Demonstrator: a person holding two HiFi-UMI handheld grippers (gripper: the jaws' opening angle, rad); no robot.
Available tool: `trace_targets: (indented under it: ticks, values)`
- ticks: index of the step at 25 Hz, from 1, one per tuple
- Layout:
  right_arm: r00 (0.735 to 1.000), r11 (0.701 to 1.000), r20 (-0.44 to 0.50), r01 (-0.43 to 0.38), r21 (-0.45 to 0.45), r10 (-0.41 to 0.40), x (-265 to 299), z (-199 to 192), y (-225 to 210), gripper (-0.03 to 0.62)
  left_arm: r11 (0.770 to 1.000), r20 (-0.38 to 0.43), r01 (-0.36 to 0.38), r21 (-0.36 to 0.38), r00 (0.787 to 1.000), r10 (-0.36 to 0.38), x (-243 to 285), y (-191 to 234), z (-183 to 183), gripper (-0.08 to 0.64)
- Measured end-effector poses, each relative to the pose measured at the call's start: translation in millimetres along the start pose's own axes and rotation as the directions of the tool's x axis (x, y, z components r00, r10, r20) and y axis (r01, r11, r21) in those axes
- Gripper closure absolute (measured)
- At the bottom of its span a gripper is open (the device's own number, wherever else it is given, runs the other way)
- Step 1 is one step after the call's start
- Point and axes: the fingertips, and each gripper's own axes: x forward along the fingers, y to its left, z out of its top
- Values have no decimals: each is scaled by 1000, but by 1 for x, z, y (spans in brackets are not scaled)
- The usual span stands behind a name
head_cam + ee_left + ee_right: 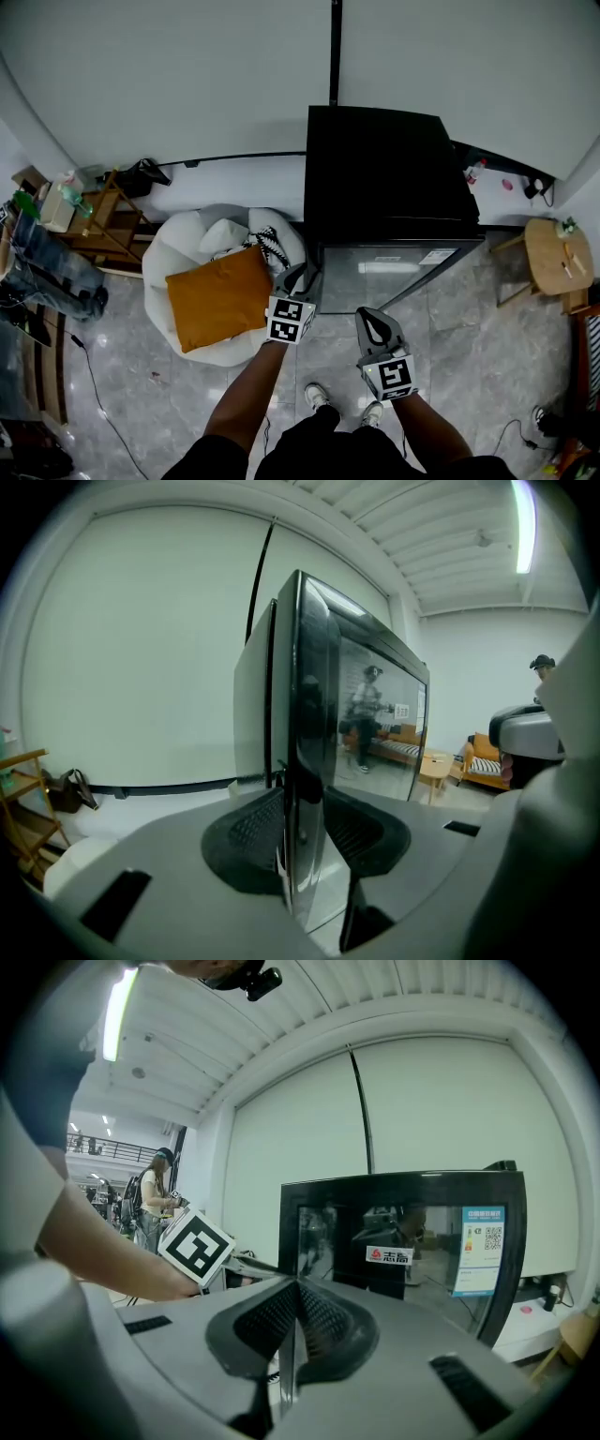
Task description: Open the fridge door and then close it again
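Observation:
A small black fridge (384,178) stands against the white wall, its glass door (394,272) facing me and seemingly closed. My left gripper (302,277) is at the door's left edge. In the left gripper view the door edge (309,714) fills the gap between the jaws of the left gripper (305,832), and both pads look pressed against it. My right gripper (373,323) hangs in front of the door's lower part, apart from it. In the right gripper view the right gripper (296,1321) has its pads together with nothing between them, and the glass door (403,1241) lies ahead.
A white beanbag with an orange cushion (220,298) sits just left of the fridge, beside my left arm. Further left is a wooden shelf (103,220). To the right of the fridge stands a round wooden stool (558,255). A cable (94,375) runs over the tiled floor.

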Motion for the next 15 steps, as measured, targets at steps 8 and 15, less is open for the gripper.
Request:
trace_targets:
  ticks: [8, 15]
  values:
    - [1000, 1000, -21, 8, -29, -8, -14, -11, -11, 575, 1000, 2, -12, 21, 1000, 12, -1, -1, 1, 430]
    - [1000, 1000, -18, -1, -12, 0, -26, -14, -9, 575, 999, 3, -41, 5, 999, 41, -15, -10, -1, 434]
